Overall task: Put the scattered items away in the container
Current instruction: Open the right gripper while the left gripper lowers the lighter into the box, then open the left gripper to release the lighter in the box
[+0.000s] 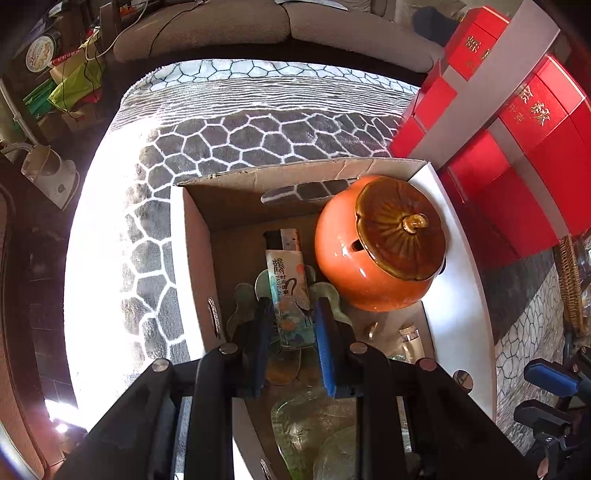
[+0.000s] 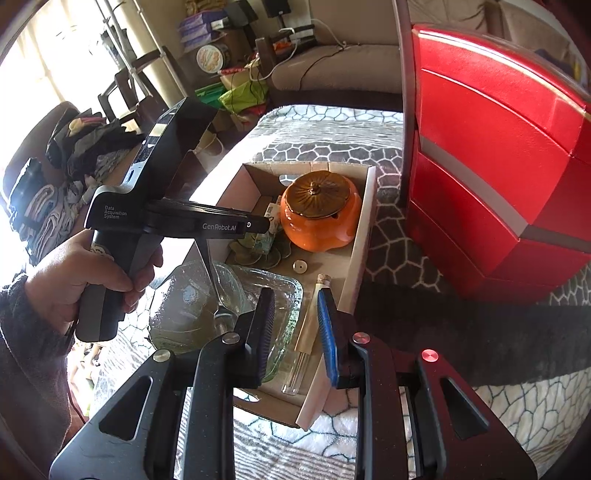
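Observation:
An open cardboard box (image 1: 199, 229) sits on the patterned rug; it also shows in the right wrist view (image 2: 364, 236). Inside are an orange persimmon-shaped jar (image 1: 369, 266) with a brown lid, green leaf-shaped coasters (image 1: 243, 299), glass dishes (image 2: 192, 306) and a corked glass tube (image 2: 310, 332). My left gripper (image 1: 293, 321) is over the box, its blue pads on either side of a printed lighter (image 1: 290, 291) that points toward the far wall. Whether the pads press it I cannot tell. My right gripper (image 2: 295, 325) is open and empty above the box's near end.
Stacked red gift boxes (image 1: 517, 122) stand right of the cardboard box, also in the right wrist view (image 2: 491, 177). A grey sofa (image 1: 236, 26) is behind the rug. A second black-and-silver lighter (image 1: 284, 240) lies by the far wall. A wicker basket edge (image 1: 570, 288) is at right.

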The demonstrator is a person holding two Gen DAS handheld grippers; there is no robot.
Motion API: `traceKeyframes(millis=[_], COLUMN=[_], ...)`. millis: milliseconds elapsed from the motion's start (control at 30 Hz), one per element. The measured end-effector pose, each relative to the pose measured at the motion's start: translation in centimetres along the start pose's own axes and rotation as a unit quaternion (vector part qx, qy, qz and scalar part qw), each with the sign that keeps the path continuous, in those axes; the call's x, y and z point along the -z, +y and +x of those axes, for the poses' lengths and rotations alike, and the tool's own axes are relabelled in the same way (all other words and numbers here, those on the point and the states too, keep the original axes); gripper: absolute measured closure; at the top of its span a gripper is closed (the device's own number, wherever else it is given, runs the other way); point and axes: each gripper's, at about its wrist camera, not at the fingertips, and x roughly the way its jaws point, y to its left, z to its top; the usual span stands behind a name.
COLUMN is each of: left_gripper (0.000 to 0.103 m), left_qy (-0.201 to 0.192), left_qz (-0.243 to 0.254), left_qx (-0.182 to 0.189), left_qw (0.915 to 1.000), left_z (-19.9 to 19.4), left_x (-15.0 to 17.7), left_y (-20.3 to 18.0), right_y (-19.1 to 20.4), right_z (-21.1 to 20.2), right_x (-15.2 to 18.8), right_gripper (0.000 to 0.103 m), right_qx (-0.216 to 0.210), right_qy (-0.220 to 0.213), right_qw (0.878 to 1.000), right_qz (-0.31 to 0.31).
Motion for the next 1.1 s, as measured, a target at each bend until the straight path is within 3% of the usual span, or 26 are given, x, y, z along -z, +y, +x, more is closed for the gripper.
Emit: traceKeyframes(millis=[133,233,300,367,500,567,633,700,800,1100], left_gripper=[0.078,0.077,0.067,0.055,0.048,0.032,0.027,0.026,0.018,0.015], left_qy=[0.003,-0.027,-0.054,-0.072,-0.089,-0.099,-0.109,-0.115,-0.136,-0.162], left_qz=[-0.009,-0.034,-0.046,-0.051,-0.054,-0.057,-0.054,-0.054,-0.064,-0.121], left_qx=[-0.003,0.009,0.004,0.005,-0.002,-0.006,-0.003,-0.012,-0.042,-0.027], left_qw=[0.9999,0.999,0.9975,0.9961,0.9945,0.9934,0.9926,0.9918,0.9877,0.979], left_z=[-0.6,-2.6,-4.5,-6.1,-8.5,-9.6,-10.4,-11.0,-12.4,-13.6], left_x=[0.1,0.3,0.9,1.7,4.0,5.3,6.4,7.2,8.8,14.4], left_y=[0.5,1.6,2.0,2.1,1.5,1.1,0.6,0.2,-0.2,-1.9], right_y=[0.0,0.4,0.8,1.3,2.4,2.8,3.0,3.2,3.6,4.8], right_z=[-0.4,-0.5,-0.3,0.0,0.3,0.3,0.3,0.3,0.2,-0.7], right_x=[-0.2,-0.5,-0.6,-0.6,-0.3,-0.1,0.1,0.2,0.4,1.7], right_gripper=[0.08,0.079,0.073,0.073,0.073,0.072,0.058,0.035,0.033,0.033], right_qx=[-0.002,-0.001,0.002,0.002,0.003,0.003,0.001,0.002,0.014,0.03], right_qy=[-0.002,-0.001,0.001,0.004,0.011,0.011,0.009,0.007,0.012,0.018], right_qw=[1.0,1.0,1.0,1.0,1.0,1.0,1.0,1.0,1.0,0.999], right_qz=[-0.001,-0.008,-0.014,-0.018,-0.023,-0.026,-0.026,-0.024,-0.023,-0.04])
